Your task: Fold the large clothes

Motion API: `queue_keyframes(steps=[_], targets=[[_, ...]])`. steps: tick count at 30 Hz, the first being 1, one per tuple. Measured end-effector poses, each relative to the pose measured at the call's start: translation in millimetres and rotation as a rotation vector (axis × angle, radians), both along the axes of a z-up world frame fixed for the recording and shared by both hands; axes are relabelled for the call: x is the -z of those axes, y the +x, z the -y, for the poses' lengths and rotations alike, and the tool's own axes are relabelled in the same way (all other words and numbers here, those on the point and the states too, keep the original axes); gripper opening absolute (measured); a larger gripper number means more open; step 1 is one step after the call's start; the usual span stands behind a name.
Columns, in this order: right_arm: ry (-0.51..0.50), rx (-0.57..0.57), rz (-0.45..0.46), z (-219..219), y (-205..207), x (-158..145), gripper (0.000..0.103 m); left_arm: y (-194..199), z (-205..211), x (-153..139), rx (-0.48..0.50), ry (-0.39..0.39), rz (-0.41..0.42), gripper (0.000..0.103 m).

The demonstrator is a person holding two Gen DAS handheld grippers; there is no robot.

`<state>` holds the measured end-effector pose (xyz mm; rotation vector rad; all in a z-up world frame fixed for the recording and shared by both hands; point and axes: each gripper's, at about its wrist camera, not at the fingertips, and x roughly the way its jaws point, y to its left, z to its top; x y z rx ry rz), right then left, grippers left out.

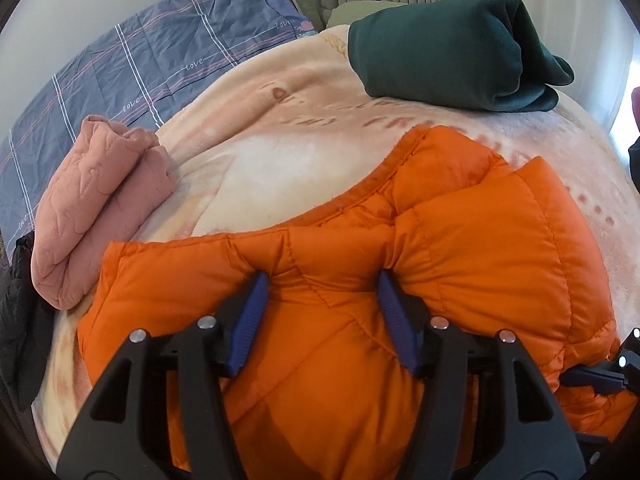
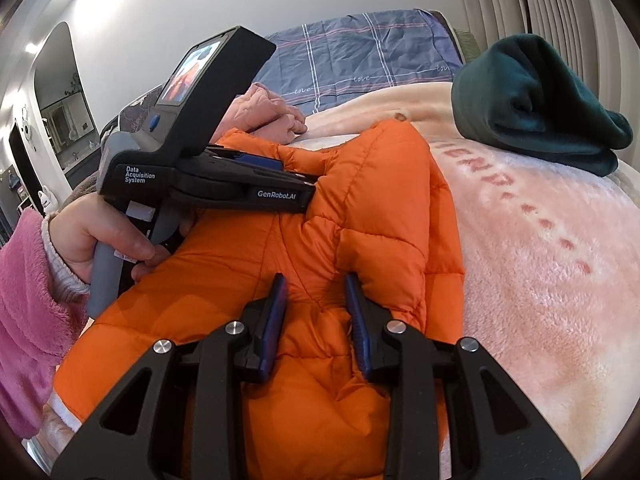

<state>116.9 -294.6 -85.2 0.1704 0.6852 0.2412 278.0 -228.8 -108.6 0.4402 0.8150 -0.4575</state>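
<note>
Orange puffer jacket (image 1: 460,248) lies bunched on the fleece blanket (image 1: 280,152) at the near edge of the bed.

Left wrist view: left gripper (image 1: 322,292) has its blue pads (image 1: 250,312) spread apart, both pressed down into the quilted fabric with a hump of jacket between them; whether it grips, cannot tell. Folded pink garment (image 1: 96,196) at 9 o'clock of the jacket, touching its edge. Folded dark green garment (image 1: 452,48) at 1 o'clock, well apart. Plaid sheet (image 1: 132,64) at 11 o'clock. Right gripper shows only as a sliver at 4 o'clock.

Right wrist view: right gripper (image 2: 316,292) likewise spread, pads sunk in a jacket fold. Only this view shows the left device from the side, its fingers buried in a jacket ridge at 10 o'clock, the hand (image 2: 100,236) on its grey handle, a pink fleece sleeve (image 2: 28,312), and the pink lettering on the blanket.
</note>
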Motion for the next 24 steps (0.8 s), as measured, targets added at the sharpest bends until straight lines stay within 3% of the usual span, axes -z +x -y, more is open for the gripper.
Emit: queue_keyframes(steps=[17,20,22,24], targets=[[-0.082,0.038,-0.001,-10,-14,-11,0.037,-5,5,4,-0.007,0.042,0.035,0.06],[-0.04,0.062,0.017,2,-28,-24,0.047,-7,5,4,-0.016,0.043,0.041,0.059],[0.049,0.1,0.042,26,-42,-37,0.059,-7,4,4,-0.018,0.04,0.043,0.059],[0.114,0.126,0.029,47,-46,-41,0.065,-7,4,4,-0.02,0.035,0.043,0.059]])
